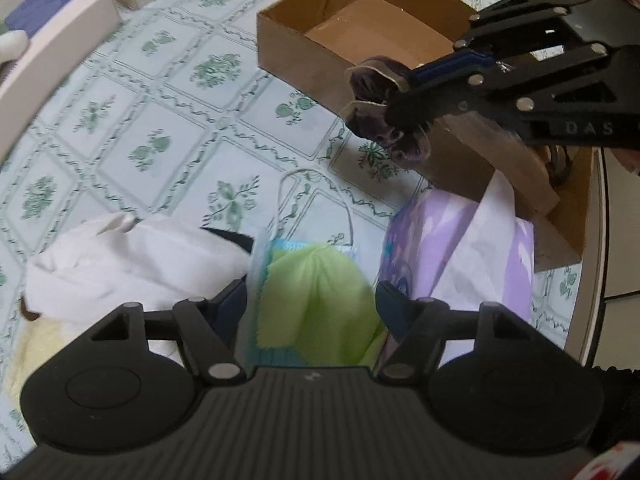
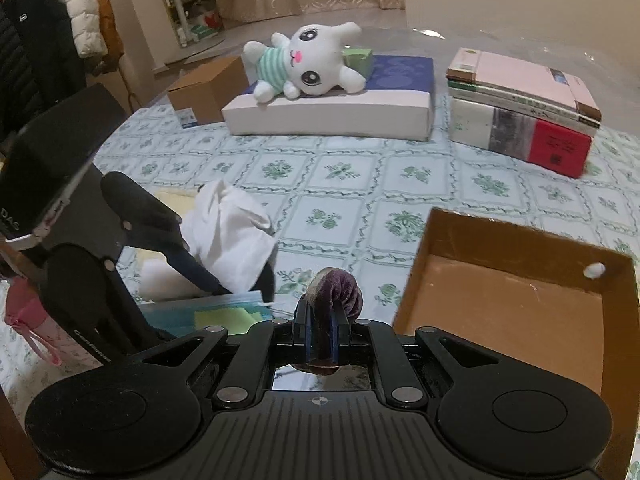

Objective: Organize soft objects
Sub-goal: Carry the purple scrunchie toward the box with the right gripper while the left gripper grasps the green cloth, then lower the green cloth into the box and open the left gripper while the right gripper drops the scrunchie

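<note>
Right wrist view: purple velvet scrunchie [image 2: 336,286] pinched in right gripper [image 2: 322,340], jaws pressed together, just left of open cardboard box [image 2: 516,240]. Left gripper [image 1: 314,300] spread around green cloth [image 1: 316,300], not yet clamped; box lay farther from it.

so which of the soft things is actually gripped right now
The purple velvet scrunchie: the right gripper is shut on it. The white cloth and green cloth lie loose on the table.

The light green cloth [image 1: 316,300] runs under the left gripper's body, its lower end hidden. The brown cardboard box [image 2: 520,292] is cut off at the right edge.
</note>
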The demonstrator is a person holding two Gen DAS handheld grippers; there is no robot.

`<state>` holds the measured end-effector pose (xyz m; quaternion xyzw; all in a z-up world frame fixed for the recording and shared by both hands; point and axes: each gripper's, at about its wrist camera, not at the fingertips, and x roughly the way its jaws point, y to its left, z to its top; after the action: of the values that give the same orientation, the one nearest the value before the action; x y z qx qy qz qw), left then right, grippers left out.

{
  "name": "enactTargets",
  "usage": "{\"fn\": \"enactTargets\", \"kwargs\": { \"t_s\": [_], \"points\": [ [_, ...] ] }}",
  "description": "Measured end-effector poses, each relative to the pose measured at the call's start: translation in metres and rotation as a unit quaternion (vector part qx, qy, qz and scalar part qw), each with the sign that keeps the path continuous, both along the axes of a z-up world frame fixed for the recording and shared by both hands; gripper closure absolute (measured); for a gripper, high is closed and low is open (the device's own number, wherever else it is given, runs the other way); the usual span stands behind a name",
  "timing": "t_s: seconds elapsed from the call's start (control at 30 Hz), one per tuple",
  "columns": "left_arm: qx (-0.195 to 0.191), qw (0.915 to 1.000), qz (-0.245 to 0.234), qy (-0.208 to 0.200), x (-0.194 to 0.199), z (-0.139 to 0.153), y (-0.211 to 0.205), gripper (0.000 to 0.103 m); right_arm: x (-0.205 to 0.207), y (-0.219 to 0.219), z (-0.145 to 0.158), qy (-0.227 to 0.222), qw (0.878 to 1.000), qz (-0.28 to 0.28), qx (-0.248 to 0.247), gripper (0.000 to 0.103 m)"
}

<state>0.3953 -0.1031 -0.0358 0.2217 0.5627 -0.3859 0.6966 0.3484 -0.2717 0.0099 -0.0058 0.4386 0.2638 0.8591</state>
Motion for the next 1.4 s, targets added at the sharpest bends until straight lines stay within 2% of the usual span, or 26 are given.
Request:
{"fn": "enactTargets", "kwargs": {
  "t_s": [0.1,0.17,0.3,0.33,0.4,0.47,0.5,0.63,0.83,1.07,1.4],
  "points": [
    [0.005,0.9999,-0.006,0.014,0.002,-0.01,-0.006,0.041,0.002,-0.009,-0.006,0.002,1.0,-0.007,0.001,0.094],
    [0.012,0.9996,-0.009,0.023,0.003,-0.018,-0.009,0.051,0.004,-0.012,-0.008,0.005,1.0,-0.012,0.002,0.094],
    [0.035,0.9988,-0.015,0.031,0.002,-0.033,-0.01,0.053,0.005,-0.014,-0.011,0.003,1.0,-0.016,0.004,0.094],
    [0.038,0.9987,-0.014,0.03,0.002,-0.035,-0.01,0.057,0.005,-0.014,-0.012,0.003,1.0,-0.017,0.005,0.094],
    [0.044,0.9986,-0.013,0.024,0.002,-0.035,-0.009,0.068,0.006,-0.014,-0.012,0.003,1.0,-0.018,0.005,0.094],
    [0.054,0.9983,-0.013,0.017,0.002,-0.034,-0.006,0.097,0.005,-0.014,-0.011,0.001,1.0,-0.021,0.006,0.094],
    [0.054,0.9983,-0.01,0.017,0.003,-0.034,-0.004,0.1,0.004,-0.014,-0.011,0.001,1.0,-0.022,0.006,0.094],
    [0.042,0.9991,0.001,0.008,-0.004,-0.02,0.007,0.101,-0.002,-0.015,-0.003,-0.005,1.0,-0.026,0.008,0.094],
    [0.013,0.998,0.054,-0.031,-0.013,0.024,0.021,0.101,-0.021,-0.015,0.02,-0.024,0.999,-0.032,0.013,0.094],
    [-0.011,0.9913,0.105,-0.079,-0.028,0.083,0.033,0.101,-0.05,-0.017,0.055,-0.049,0.998,-0.039,0.024,0.094],
    [-0.038,0.9826,0.131,-0.127,-0.065,0.146,0.024,0.102,-0.092,-0.033,0.095,-0.076,0.995,-0.062,0.028,0.094]
  ]
}}
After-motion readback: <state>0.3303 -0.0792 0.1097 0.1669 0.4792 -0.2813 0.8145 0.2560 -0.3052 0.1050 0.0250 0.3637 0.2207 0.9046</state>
